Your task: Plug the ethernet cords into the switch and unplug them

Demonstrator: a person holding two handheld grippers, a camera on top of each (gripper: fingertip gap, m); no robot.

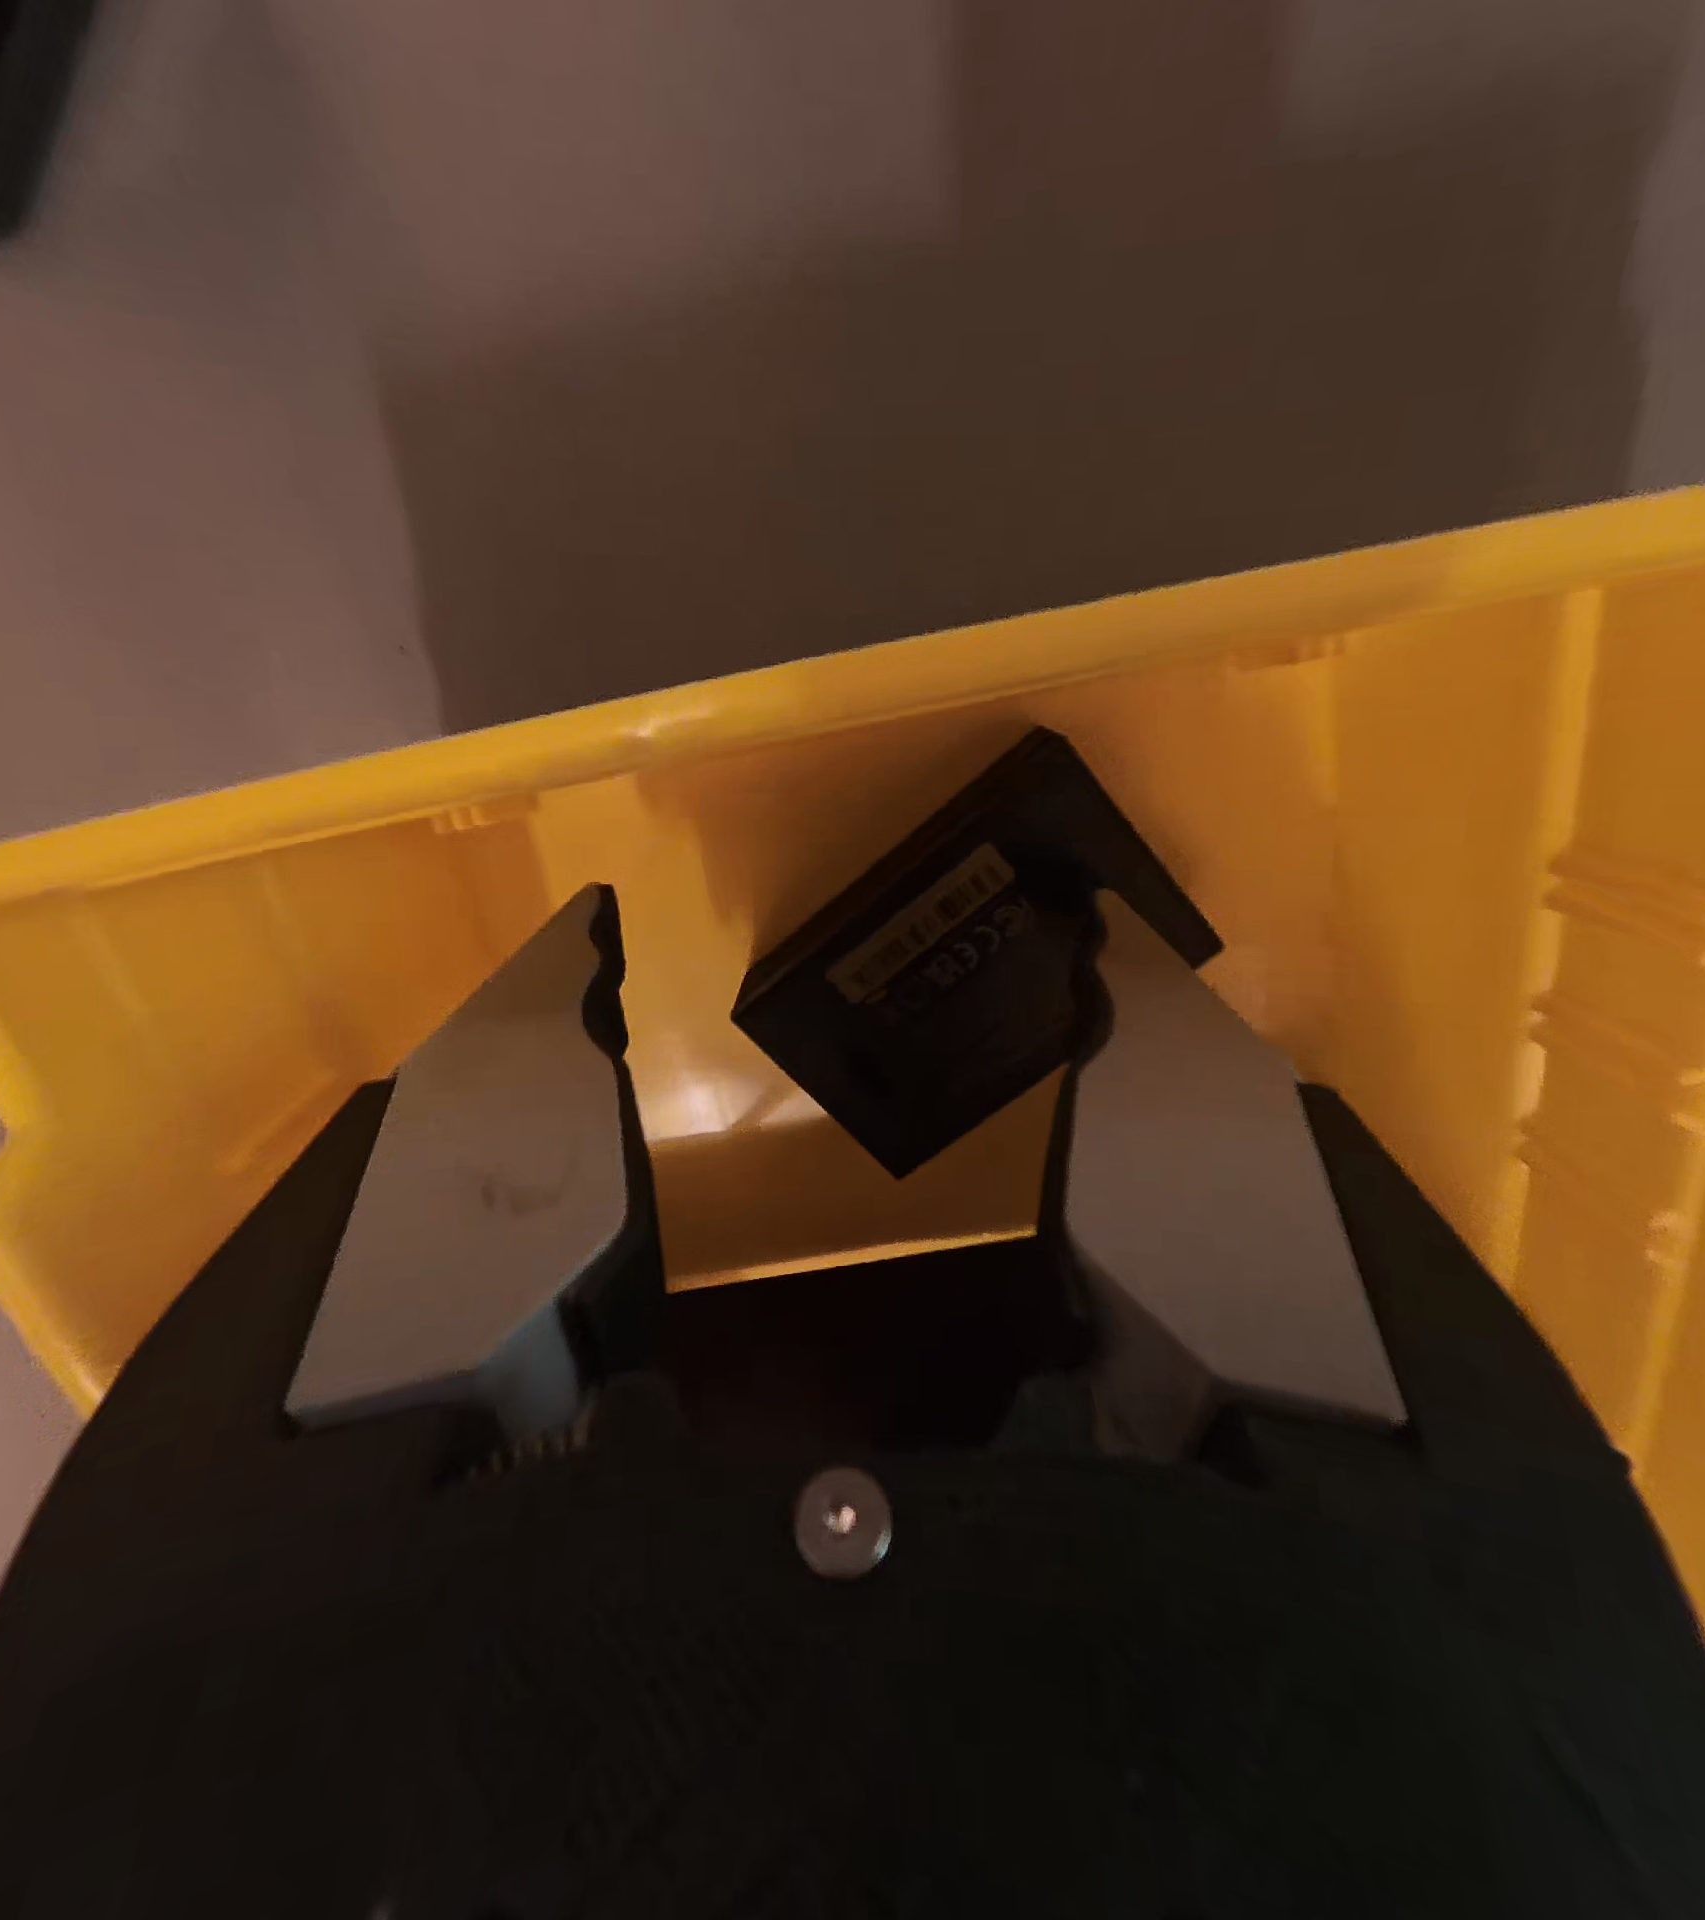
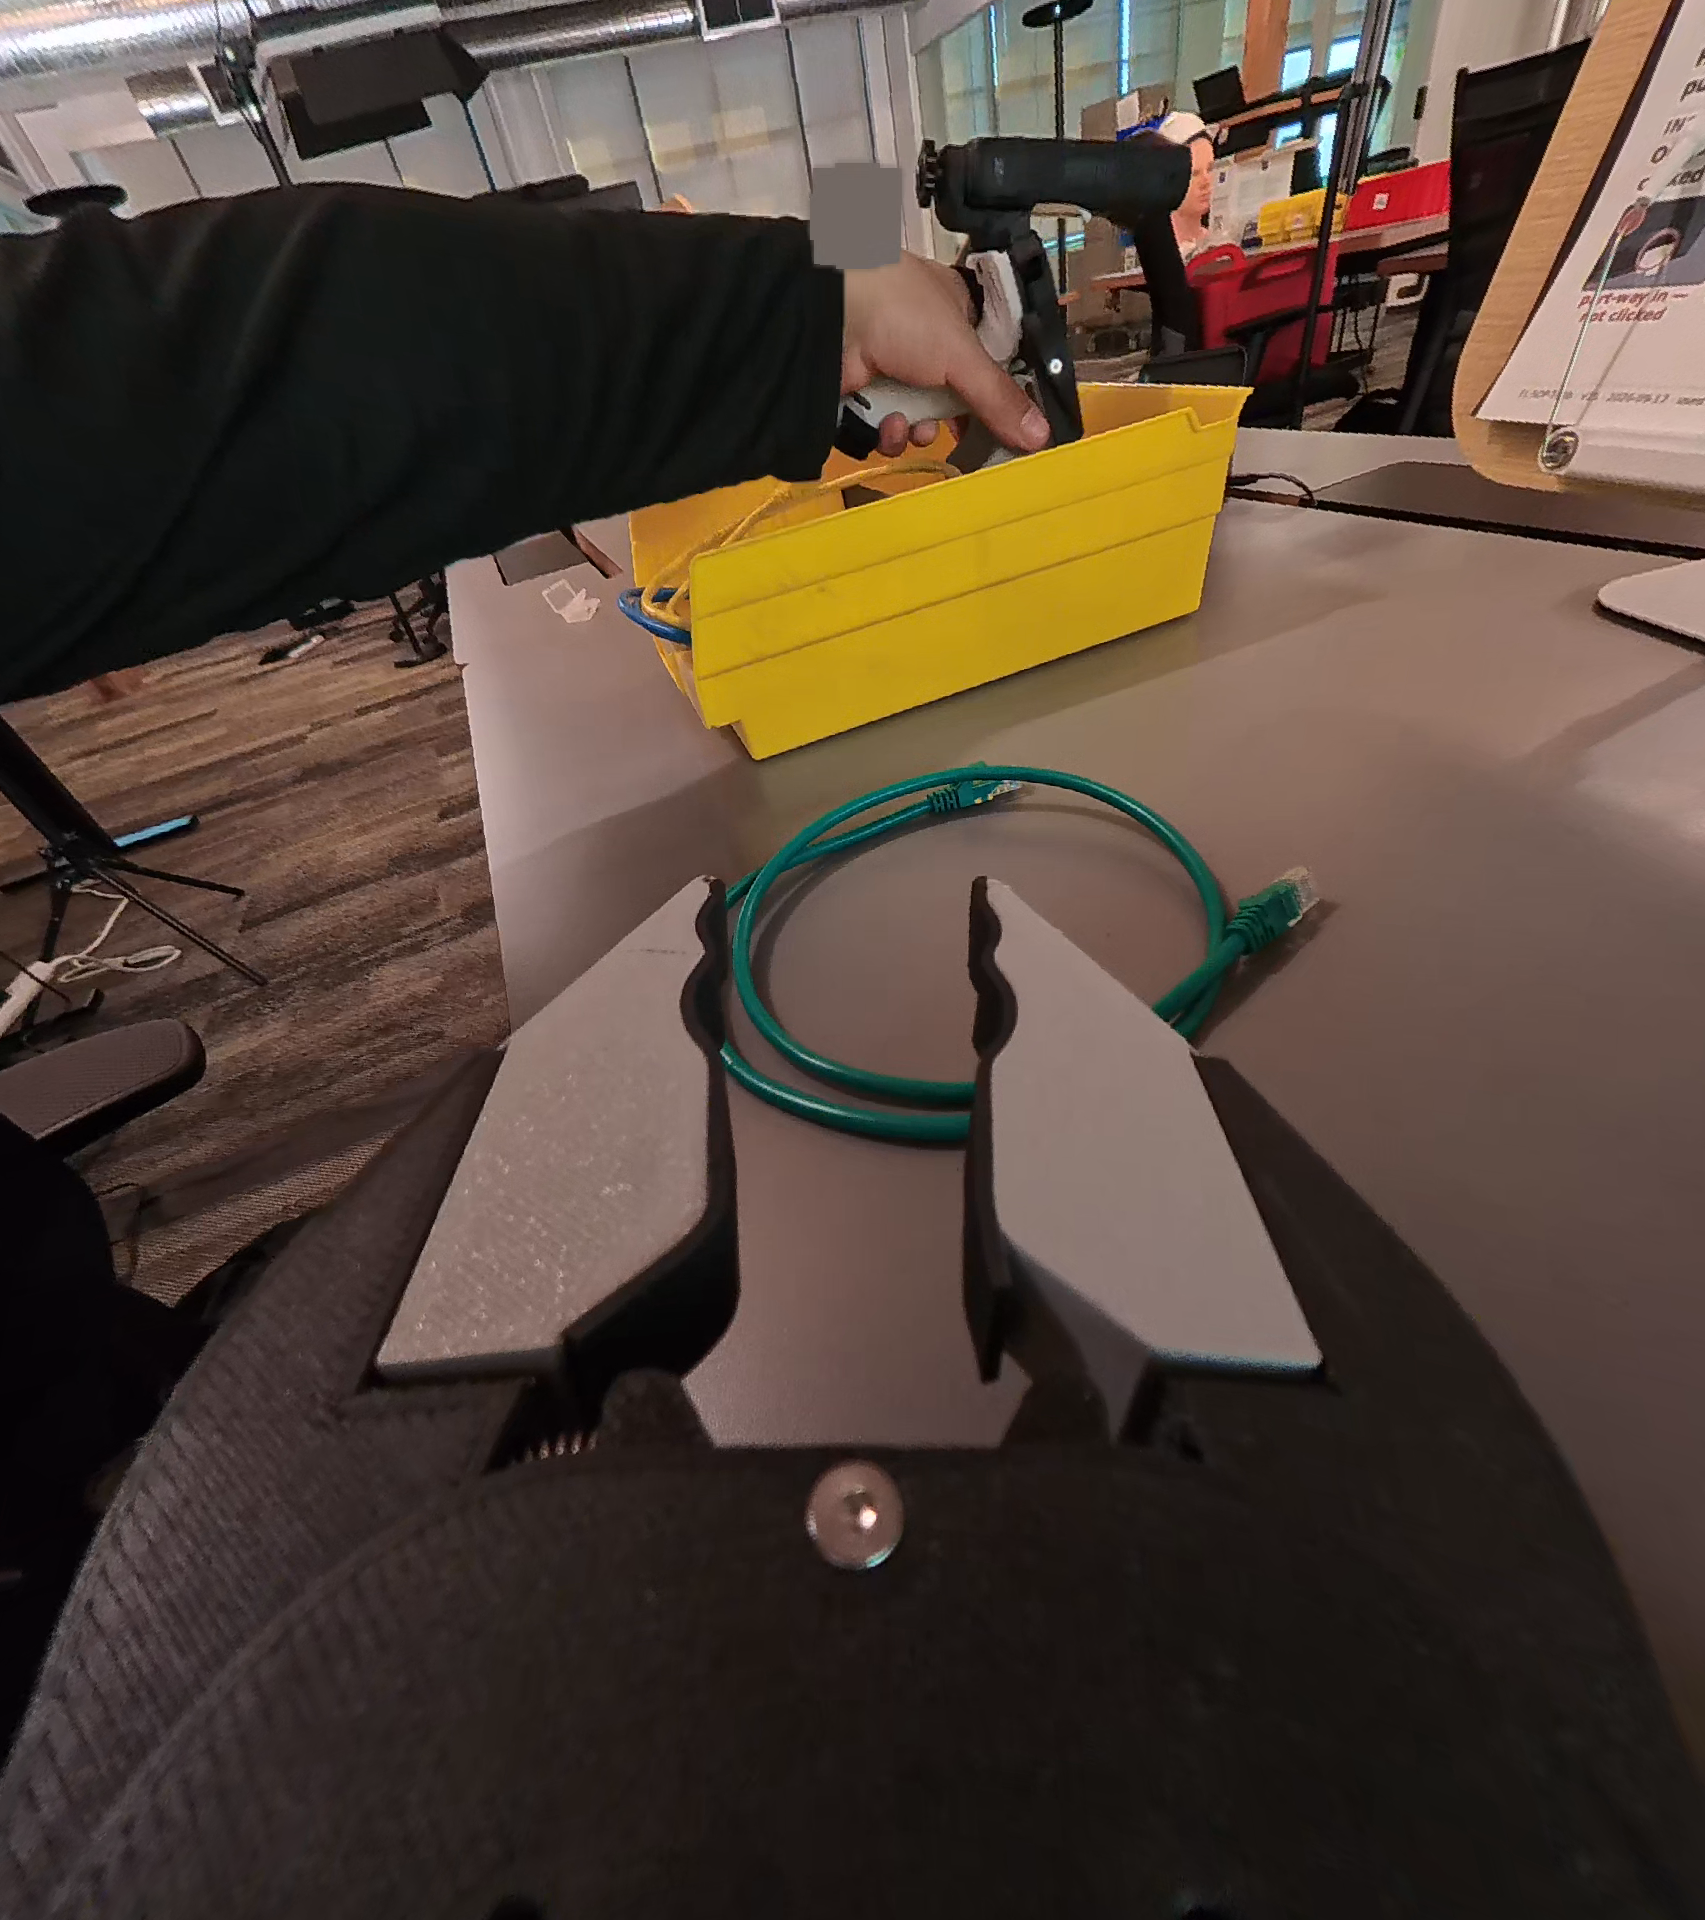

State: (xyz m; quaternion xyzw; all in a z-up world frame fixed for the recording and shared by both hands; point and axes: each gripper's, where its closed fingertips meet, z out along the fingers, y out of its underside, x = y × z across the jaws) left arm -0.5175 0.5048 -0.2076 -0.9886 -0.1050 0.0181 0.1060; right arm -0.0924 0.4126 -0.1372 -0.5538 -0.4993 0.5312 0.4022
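Reaching into the yellow bin (image 1: pixel 931 665), we have our left gripper (image 1: pixel 858 997) spread wide, the black boxy switch (image 1: pixel 941 987) lying tilted just ahead, nudged against its right finger, long axis slanting up-right. Our right gripper (image 2: pixel 843 904) hangs spread and empty over the grey table (image 2: pixel 1450 831), the glossy green cord (image 2: pixel 973 935) coiled dead ahead beneath its tips.

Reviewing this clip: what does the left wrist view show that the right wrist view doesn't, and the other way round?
Only the left wrist view shows the black switch tilted inside the bin, between the open left gripper's fingers.

Only the right wrist view shows the green ethernet cord coiled on the grey table, yellow and blue cords in the bin's end, and the open, empty right gripper.

Both show the yellow bin and the left gripper reaching into it.
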